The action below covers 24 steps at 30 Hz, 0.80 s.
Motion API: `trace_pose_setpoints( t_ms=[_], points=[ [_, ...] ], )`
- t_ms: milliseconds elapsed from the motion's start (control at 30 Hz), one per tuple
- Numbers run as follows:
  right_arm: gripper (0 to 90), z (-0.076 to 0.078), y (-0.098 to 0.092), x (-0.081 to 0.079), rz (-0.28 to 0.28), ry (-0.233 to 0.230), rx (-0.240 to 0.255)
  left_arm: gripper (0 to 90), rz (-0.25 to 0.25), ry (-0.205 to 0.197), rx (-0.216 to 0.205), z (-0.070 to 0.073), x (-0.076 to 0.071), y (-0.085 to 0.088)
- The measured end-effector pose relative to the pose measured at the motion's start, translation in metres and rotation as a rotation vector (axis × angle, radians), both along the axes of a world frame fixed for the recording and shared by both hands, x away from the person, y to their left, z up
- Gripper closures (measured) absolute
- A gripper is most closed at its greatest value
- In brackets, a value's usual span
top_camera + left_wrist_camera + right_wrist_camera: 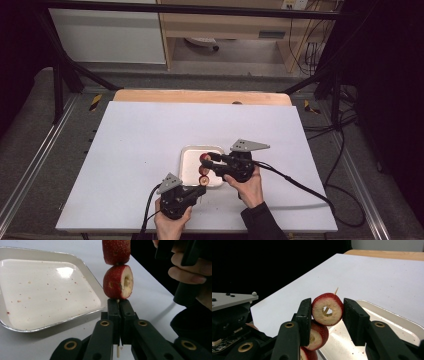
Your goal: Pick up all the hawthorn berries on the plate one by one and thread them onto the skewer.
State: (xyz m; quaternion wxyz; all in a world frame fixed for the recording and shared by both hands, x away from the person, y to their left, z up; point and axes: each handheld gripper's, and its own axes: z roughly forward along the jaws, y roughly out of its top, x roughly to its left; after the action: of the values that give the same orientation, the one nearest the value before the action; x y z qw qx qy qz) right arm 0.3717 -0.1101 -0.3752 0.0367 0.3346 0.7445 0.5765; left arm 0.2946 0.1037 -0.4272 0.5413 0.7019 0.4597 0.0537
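Watching: a person at a white table [150, 150] threads cored red fruit onto a thin wooden skewer [118, 353] above a small metal tray [75, 262].
Left tongs: the left gripper [119, 307] has its jaws shut tight on the skewer's lower end, holding it upright just beside the tray's near corner.
Right tongs: the right gripper [325, 315] stands partly closed around the top fruit piece [327, 308]; the left pad touches it, the right pad looks a sliver off, so I cannot say it presses.
Risk: a crooked push could snap the skewer or split the soft ring; a loose hold could let the piece tip off the tip.
Fruit: three speckled red rounds with pale hollow cores, the lower fruit piece [118, 281] sitting just above the left jaws.
Tray: bare but for red crumbs.
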Motion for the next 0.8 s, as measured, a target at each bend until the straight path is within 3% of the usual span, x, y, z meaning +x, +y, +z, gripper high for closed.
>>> trace_pose_setpoints(
  t_ms=[133,200,267,400,567,800],
  points=[
    [59.0,-0.002,0.002,0.0,-0.02,-0.019,0.022,88.7,0.009,0.002,0.011,0.0,0.004,0.004],
    [43.6,-0.001,0.003,0.0,-0.055,-0.049,0.047,88.6,0.013,-0.005,0.025,0.0,0.005,0.006],
    [39.9,0.002,0.0,0.001,-0.069,-0.054,0.04,88.6,0.019,-0.011,0.042,-0.001,0.007,0.009],
    [25.5,0.003,-0.008,0.001,-0.084,-0.07,-0.055,88.5,0.018,-0.033,0.081,-0.003,0.009,0.013],
    [11.3,-0.009,-0.023,0.003,-0.078,-0.06,-0.155,88.4,0.011,-0.04,0.132,-0.002,0.012,0.017],
    [4.8,-0.028,-0.046,0.005,-0.081,-0.034,-0.284,88.3,0.002,-0.055,0.202,0.005,0.021,0.026]
  ],
)
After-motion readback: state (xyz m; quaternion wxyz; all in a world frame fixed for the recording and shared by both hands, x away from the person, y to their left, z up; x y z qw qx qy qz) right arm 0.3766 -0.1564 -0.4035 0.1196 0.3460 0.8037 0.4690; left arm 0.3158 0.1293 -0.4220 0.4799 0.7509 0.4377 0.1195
